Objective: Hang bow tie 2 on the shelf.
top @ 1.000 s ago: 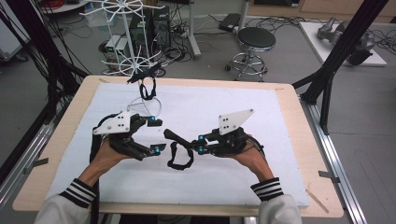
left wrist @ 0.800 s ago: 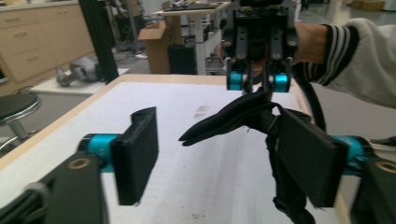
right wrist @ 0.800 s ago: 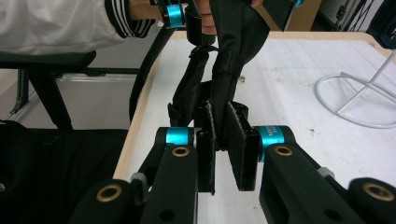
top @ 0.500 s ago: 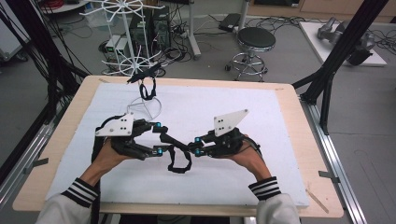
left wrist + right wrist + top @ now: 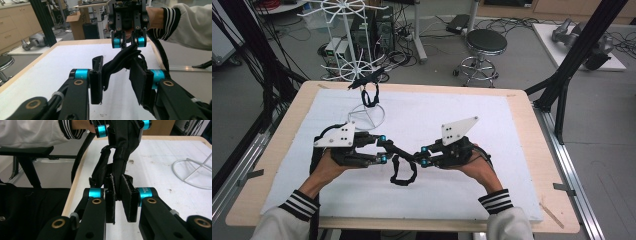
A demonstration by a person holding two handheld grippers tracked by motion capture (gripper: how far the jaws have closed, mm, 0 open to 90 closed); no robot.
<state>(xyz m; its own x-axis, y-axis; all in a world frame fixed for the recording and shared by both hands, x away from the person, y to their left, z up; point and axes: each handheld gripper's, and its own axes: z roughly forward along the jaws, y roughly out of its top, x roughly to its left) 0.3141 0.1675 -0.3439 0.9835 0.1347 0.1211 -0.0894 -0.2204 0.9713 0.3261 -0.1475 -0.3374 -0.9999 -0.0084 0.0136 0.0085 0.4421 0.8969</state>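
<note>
High view: my left gripper [image 5: 381,148] and my right gripper [image 5: 424,155] face each other over the white padded table cover [image 5: 512,150], jaw tips near, with a black fabric strap with a hanging loop [image 5: 402,167] stretched between them. The strap's long axis runs left to right from one gripper to the other; its loop sags toward me onto the cover. Beyond, well apart, a white wire rack [image 5: 362,65] holds another black looped strap [image 5: 370,95].

Left gripper view: my left gripper [image 5: 120,80] stands with jaws parted wide; the strap [image 5: 120,63] runs up the gap and lies against the right-hand jaw. I judge it not clamped here. Opposite, the right gripper [image 5: 128,42] meets the strap's far end.

Right gripper view: my right gripper [image 5: 119,197] is pinched on the strap [image 5: 121,152], pads pressing the band. The strap runs straight ahead to the left gripper [image 5: 122,126]. The rack's wire ring base [image 5: 192,173] lies to the right.

Judgement: the right gripper bears the strap; the left must close across that axis.
</note>
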